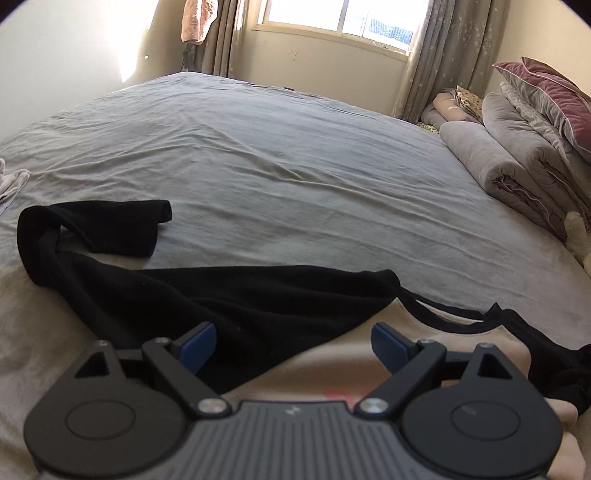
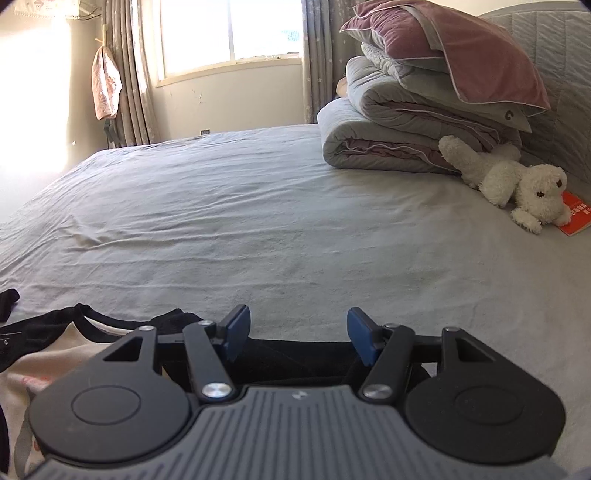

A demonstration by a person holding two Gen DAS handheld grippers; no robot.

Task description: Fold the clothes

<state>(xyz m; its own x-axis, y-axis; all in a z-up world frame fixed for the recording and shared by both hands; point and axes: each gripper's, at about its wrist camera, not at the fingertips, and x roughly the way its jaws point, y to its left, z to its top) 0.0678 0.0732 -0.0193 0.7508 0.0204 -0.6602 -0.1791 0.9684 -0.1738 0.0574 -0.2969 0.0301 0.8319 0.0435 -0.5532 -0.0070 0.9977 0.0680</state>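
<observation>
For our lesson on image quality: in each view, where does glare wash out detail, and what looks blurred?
Left wrist view: sunlight blows out the wall and window; the shirt nearest the lens is soft. Right wrist view: glare whitens the left wall and window; bed edges curve.

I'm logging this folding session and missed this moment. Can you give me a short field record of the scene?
surface: bed with grey sheet
garment: cream shirt with black sleeves, spread out, one sleeve twisted
left gripper: open, above shirt, holding nothing
right gripper: open, over the other black sleeve
bedding: folded quilts under a mauve pillow
other: white plush dog, red booklet
</observation>
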